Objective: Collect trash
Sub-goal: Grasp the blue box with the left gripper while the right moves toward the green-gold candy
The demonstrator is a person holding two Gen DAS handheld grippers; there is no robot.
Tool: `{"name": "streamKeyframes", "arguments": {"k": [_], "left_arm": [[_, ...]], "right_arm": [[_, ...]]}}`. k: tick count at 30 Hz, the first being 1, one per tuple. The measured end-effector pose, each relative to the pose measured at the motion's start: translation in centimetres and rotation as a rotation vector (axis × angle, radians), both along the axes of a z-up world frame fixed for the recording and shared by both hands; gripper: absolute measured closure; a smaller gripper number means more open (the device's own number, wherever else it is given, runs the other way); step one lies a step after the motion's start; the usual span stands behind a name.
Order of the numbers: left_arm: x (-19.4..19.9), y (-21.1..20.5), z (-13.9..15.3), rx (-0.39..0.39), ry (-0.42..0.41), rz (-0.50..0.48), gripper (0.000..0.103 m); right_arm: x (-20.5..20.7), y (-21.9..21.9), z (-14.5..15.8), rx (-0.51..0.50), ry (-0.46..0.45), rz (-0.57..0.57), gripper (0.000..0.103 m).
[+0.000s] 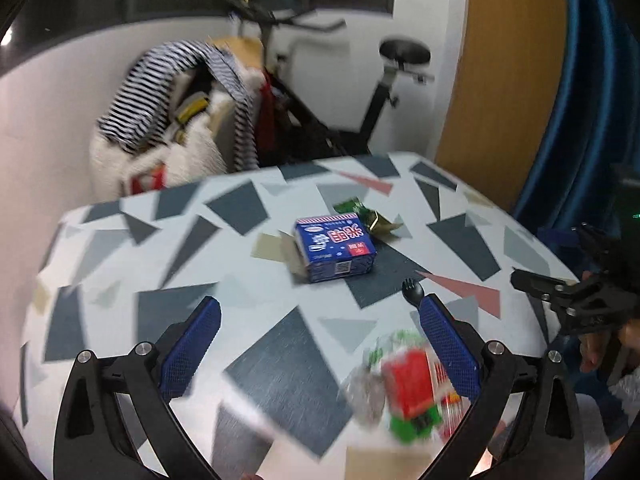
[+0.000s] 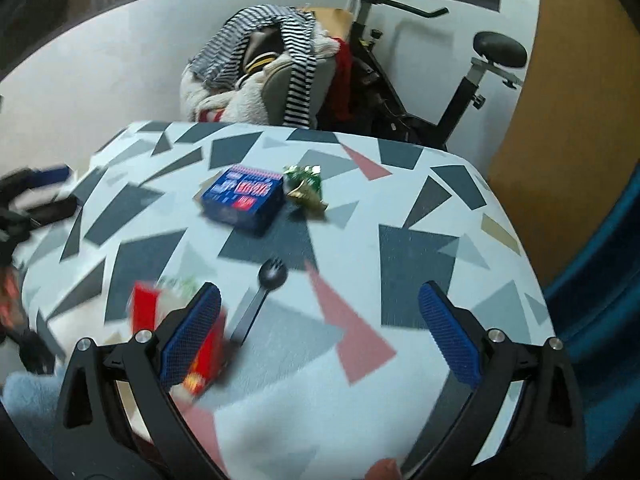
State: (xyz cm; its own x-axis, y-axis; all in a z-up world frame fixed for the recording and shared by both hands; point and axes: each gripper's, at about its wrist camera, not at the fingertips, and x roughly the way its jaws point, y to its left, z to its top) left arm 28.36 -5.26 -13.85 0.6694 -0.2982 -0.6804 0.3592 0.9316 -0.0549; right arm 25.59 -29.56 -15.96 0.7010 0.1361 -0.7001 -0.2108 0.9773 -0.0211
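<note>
Both my grippers are spread wide, nothing between the pads. Left gripper [image 1: 320,344] hovers over the near edge of the table [image 1: 120,280]; the red-and-green wrapper [image 1: 412,384] lies just beside its right finger, blurred. Right gripper [image 2: 320,336] has the same wrapper [image 2: 176,320] by its left finger. Black spork [image 2: 260,292] lies ahead of the right gripper, head toward the far edge, handle toward me, long axis roughly along my reach; right looks nearer to it. Blue box [image 2: 244,196] sits mid-table, with the green-gold foil wrapper [image 2: 306,186] touching its right side. The table is a terrazzo-patterned top. Beyond its far edge stand an exercise bike [image 2: 440,80] and a chair piled with striped clothes [image 2: 276,64].
</note>
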Motion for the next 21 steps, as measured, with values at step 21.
{"name": "streamKeyframes", "arguments": {"k": [21], "left_arm": [[15.9,-8.4,-10.0,0.148,0.267,-0.010,0.006]], "right_arm": [[9.2,-5.0,-2.7,0.130,0.081,-0.128,0.006]]}}
